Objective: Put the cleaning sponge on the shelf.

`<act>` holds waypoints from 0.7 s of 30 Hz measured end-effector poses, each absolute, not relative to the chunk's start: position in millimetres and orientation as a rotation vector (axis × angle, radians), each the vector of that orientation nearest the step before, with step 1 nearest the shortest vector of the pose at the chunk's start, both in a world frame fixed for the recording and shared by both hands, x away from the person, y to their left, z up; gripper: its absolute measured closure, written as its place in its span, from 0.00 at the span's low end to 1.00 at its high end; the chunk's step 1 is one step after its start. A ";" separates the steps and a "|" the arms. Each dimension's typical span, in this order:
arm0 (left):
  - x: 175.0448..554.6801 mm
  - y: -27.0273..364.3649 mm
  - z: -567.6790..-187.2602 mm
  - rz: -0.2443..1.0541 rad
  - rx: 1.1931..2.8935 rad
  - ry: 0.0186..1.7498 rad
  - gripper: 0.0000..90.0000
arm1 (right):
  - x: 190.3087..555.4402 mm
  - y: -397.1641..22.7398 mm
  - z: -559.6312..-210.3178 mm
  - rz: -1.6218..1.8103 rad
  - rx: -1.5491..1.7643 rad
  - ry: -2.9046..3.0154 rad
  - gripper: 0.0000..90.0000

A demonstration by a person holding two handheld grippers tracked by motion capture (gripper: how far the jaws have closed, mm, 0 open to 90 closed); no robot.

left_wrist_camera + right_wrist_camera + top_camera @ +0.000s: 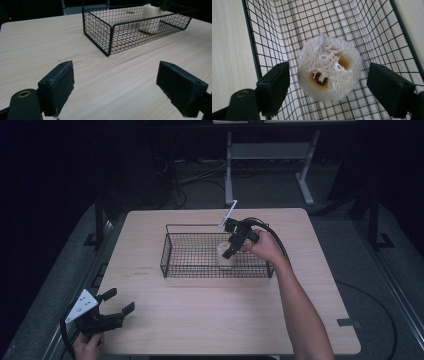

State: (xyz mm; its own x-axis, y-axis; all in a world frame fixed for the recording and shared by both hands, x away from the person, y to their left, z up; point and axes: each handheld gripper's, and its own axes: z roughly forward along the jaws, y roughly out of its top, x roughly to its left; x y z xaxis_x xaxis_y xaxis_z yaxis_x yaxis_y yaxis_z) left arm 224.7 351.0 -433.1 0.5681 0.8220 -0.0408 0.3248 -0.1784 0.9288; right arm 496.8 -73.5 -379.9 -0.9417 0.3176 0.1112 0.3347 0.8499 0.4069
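A dark room is surrounding a pale wooden table (pixel 210 320), with a light metal frame and loose cables sitting on the floor beyond its far edge. A black wire basket (pixel 172 251) is resting on the far half of the table, and everything else is placed against it. A cream loofah piece (pixel 226 256) is standing upright on the mesh floor inside the basket, toward its right end and close to the near wall. In the right gripper view the loofah (pixel 329 67) is showing its fibrous top with two hollow holes, and the basket's mesh (pixel 372 25) is spreading out beneath and beyond it.

The right gripper (pixel 231 247) is reaching down into the basket from its right side, held by the person's right hand (pixel 265 245). Its jaws are standing wide apart on either side of the loofah, with a gap showing on each side, so they are not touching it.

The left gripper (pixel 120 302) is hovering well apart from the basket, near the table's near-left corner, held by the left hand (pixel 87 345). Its jaws are also spread wide with nothing between them, and its own view is looking across bare wood toward the basket (pixel 100 32) and the loofah (pixel 151 18) inside.
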 end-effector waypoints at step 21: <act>224.8 349.6 -432.9 0.593 1.757 0.952 0.15 | 483.2 -81.8 -354.6 -0.725 -0.510 -3.005 0.20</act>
